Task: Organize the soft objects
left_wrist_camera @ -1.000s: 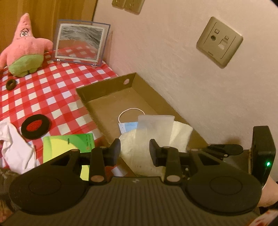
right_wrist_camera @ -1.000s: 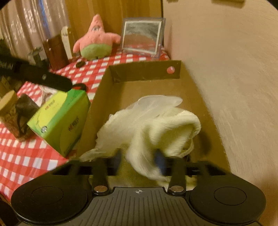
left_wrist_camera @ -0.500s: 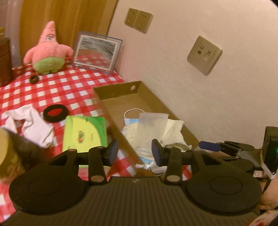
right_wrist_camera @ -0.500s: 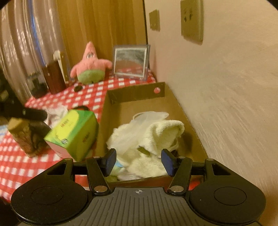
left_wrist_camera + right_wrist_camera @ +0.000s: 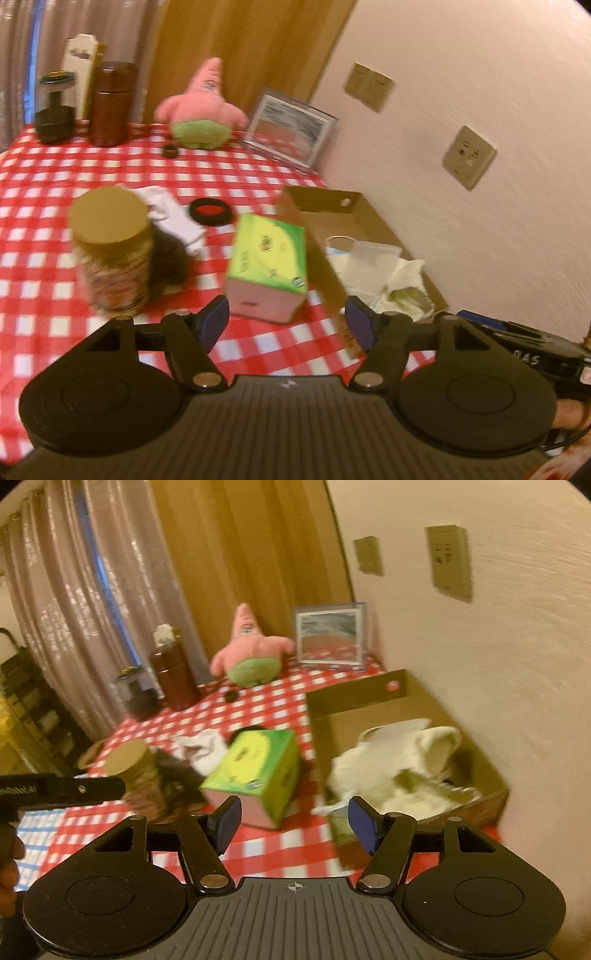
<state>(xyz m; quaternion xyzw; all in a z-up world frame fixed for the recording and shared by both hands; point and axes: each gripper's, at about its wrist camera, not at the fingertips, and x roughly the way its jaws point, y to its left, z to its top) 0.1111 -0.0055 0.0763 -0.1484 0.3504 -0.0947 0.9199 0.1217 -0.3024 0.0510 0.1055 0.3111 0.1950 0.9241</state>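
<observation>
We hold the left hand-held gripper (image 5: pixel 287 322) and the right hand-held gripper (image 5: pixel 294 821) above the tabletop's (image 5: pixel 44 177) near edge, both with jaws opening and nothing between them. The cream folded towel (image 5: pixel 439 746) and pale soft cloths (image 5: pixel 373 266) lie in the shallow brown cardboard box (image 5: pixel 369 698) along the wall-side edge. A white crumpled cloth (image 5: pixel 173 218) lies mid-tabletop, beside the green tissue box (image 5: pixel 269 258).

Warm, dim amber indoor light tints both views. Motion blur smears the gold-lidded jar (image 5: pixel 110 254) at nine o'clock and the pale cloth heap (image 5: pixel 402 771) at three o'clock. Fisheye bending curves the shiny, glinting curtain (image 5: pixel 74 590) towards ten o'clock.
</observation>
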